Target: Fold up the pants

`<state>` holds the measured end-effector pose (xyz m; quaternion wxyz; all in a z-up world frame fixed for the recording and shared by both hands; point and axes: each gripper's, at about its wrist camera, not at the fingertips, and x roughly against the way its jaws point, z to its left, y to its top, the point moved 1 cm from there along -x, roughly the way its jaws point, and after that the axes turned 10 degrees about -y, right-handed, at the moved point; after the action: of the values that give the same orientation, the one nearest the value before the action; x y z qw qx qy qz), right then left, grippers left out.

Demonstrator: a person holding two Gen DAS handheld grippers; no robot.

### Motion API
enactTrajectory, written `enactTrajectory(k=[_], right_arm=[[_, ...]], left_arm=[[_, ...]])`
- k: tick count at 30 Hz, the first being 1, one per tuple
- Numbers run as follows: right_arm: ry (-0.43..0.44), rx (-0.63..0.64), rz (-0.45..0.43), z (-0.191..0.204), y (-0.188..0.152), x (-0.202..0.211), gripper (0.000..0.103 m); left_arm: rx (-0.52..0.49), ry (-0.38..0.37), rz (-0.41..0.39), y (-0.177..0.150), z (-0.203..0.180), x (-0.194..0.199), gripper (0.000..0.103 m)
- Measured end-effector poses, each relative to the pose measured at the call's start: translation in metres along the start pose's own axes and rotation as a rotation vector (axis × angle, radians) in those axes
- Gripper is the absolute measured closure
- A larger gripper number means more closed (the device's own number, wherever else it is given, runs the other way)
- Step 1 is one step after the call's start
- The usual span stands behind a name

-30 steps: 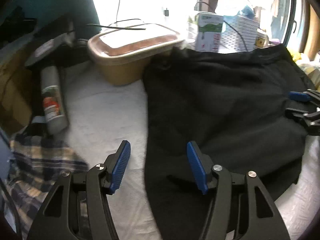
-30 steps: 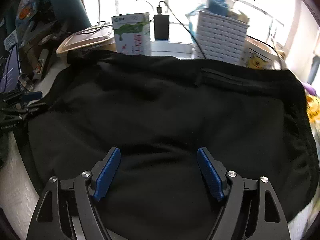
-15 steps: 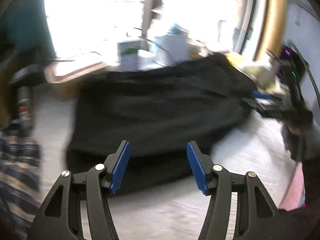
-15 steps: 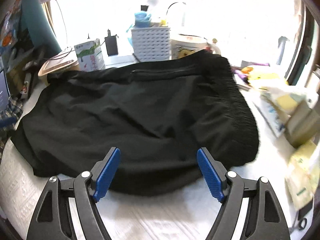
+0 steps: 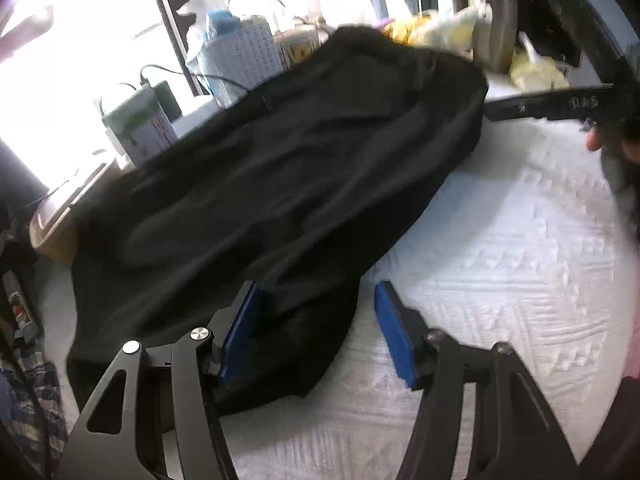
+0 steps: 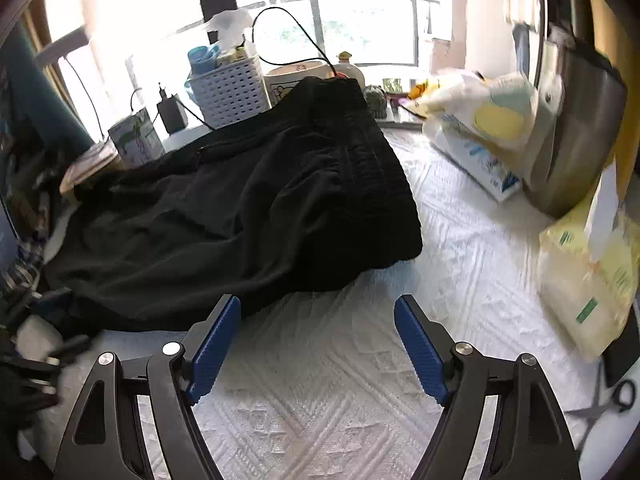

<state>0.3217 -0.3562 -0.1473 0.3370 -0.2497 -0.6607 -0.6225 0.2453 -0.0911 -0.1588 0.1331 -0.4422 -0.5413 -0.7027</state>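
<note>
Black folded fabric pants (image 5: 280, 184) lay ahead-left of the empty, wide-open right gripper (image 6: 318, 346); the left gripper (image 5: 316, 334), jaws apart, straddled their near corner, nearer.

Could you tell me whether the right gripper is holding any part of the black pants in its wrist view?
No, the right gripper stands open over the bare white cover, and the black pants lie beyond its fingertips.

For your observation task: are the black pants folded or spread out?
Folded: the black pants lie doubled on the white cover, waistband along one side.
</note>
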Motion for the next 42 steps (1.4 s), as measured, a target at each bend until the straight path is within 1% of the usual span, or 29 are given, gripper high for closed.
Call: enactTrajectory(k=[2, 4, 5, 6, 7, 8, 9, 11, 16, 19, 21, 22, 24, 25, 28, 30, 32, 33, 37, 38, 39, 42], right_arm=[[0.015, -0.001, 0.005, 0.002, -0.001, -0.003, 0.022], [0.025, -0.004, 0.010, 0.004, -0.001, -0.006, 0.022], [0.036, -0.012, 0.014, 0.004, -0.001, -0.009, 0.022], [0.044, -0.017, 0.016, 0.005, 0.000, -0.011, 0.022], [0.054, -0.024, 0.017, 0.005, 0.001, -0.013, 0.019], [0.069, -0.036, 0.018, 0.006, 0.002, -0.016, 0.017], [0.081, -0.046, 0.018, 0.007, 0.004, -0.018, 0.011], [0.100, -0.058, 0.019, 0.009, 0.007, -0.020, 0.010], [0.111, -0.049, 0.023, 0.013, 0.011, -0.024, 0.009], [0.122, -0.062, 0.029, 0.011, 0.011, -0.025, 0.009], [0.139, -0.077, 0.033, 0.010, 0.012, -0.025, 0.007], [0.146, -0.082, 0.034, 0.010, 0.012, -0.025, 0.004], [0.158, -0.090, 0.036, 0.011, 0.013, -0.026, 0.002], [0.157, -0.090, 0.037, 0.012, 0.013, -0.026, 0.002], [0.150, -0.094, 0.035, 0.014, 0.015, -0.027, 0.002], [0.142, -0.102, 0.027, 0.014, 0.016, -0.026, 0.002], [0.123, -0.103, 0.014, 0.013, 0.018, -0.025, 0.002], [0.112, -0.095, 0.007, 0.014, 0.020, -0.025, 0.002], [0.090, -0.079, 0.012, 0.017, 0.028, -0.030, 0.002], [0.095, -0.086, 0.014, 0.017, 0.030, -0.031, 0.002], [0.102, -0.097, 0.017, 0.017, 0.031, -0.032, 0.002], [0.114, -0.115, 0.041, 0.015, 0.031, -0.033, 0.002]], left_arm=[[0.027, -0.027, 0.015, 0.002, 0.007, -0.002, 0.044], [0.041, -0.068, 0.023, 0.003, 0.012, -0.002, 0.050], [0.049, -0.092, 0.027, 0.003, 0.013, -0.001, 0.060], [0.048, -0.092, 0.028, 0.003, 0.013, 0.000, 0.069], [0.044, -0.087, 0.029, 0.002, 0.012, 0.001, 0.074], [0.043, -0.086, 0.031, 0.001, 0.012, 0.002, 0.081], [0.045, -0.092, 0.033, -0.001, 0.011, 0.004, 0.089], [0.065, -0.116, 0.036, -0.005, 0.010, 0.007, 0.095], [0.113, -0.206, 0.045, -0.015, 0.005, 0.023, 0.095], [0.158, -0.221, 0.050, -0.016, 0.012, 0.030, 0.094], [0.206, -0.231, 0.017, -0.014, 0.023, 0.038, 0.093], [0.217, -0.226, 0.006, -0.013, 0.027, 0.040, 0.091], [0.234, -0.194, -0.029, -0.012, 0.036, 0.049, 0.070], [0.239, -0.189, -0.044, -0.011, 0.040, 0.053, 0.067], [0.253, -0.181, -0.088, -0.005, 0.055, 0.068, 0.066], [0.236, -0.133, -0.113, 0.000, 0.069, 0.075, 0.063], [0.211, -0.081, -0.122, 0.007, 0.087, 0.075, 0.061], [0.199, -0.049, -0.120, 0.010, 0.099, 0.071, 0.061], [0.184, 0.005, -0.072, 0.022, 0.133, 0.042, 0.061], [0.184, 0.002, -0.066, 0.025, 0.141, 0.036, 0.061], [0.192, -0.016, -0.051, 0.029, 0.150, 0.026, 0.061], [0.231, -0.025, -0.031, 0.035, 0.169, 0.006, 0.061]])
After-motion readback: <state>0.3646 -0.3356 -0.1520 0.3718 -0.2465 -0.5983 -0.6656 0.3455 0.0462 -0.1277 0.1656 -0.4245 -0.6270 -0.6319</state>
